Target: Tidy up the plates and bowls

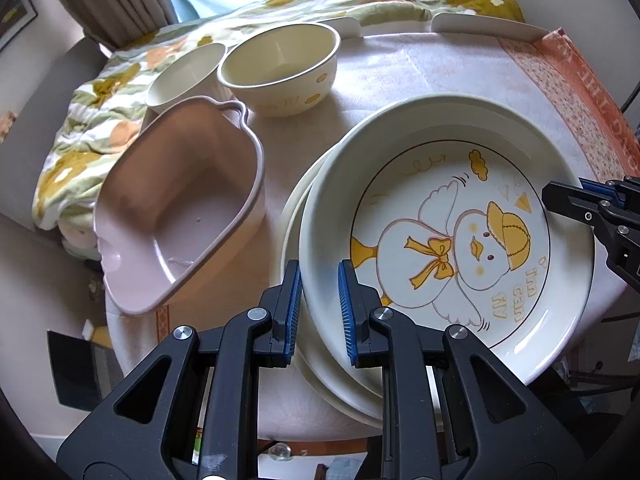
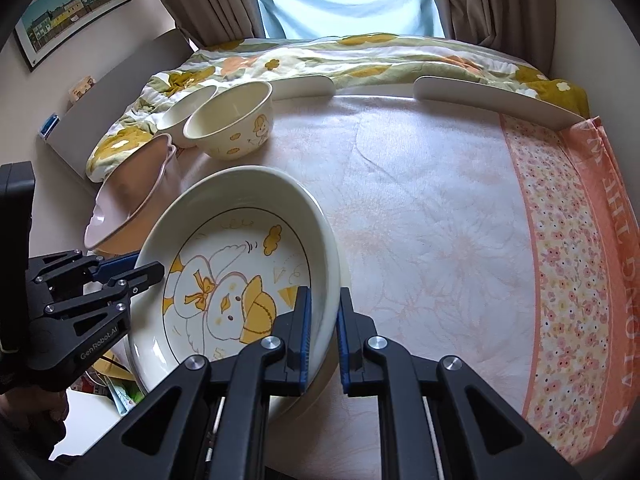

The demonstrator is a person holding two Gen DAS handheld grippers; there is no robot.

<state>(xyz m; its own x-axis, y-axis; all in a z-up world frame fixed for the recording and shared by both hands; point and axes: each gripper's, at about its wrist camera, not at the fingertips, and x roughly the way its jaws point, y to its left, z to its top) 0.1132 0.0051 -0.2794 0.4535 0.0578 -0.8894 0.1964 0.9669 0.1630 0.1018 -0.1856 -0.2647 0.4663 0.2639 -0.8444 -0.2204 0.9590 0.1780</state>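
Observation:
A cream plate with a duck drawing rests tilted on top of a plain cream plate. My left gripper is shut on the duck plate's left rim, with the rim's wall between its blue pads. On the opposite rim my right gripper is shut as well. To the left stand a pink handled dish, a cream bowl with duck prints and a small white ribbed bowl.
The table wears a pale floral cloth with an orange flowered border on the right. Low white guard rails line its far edge, with a flowered quilt and curtains behind. A hand holds the left gripper.

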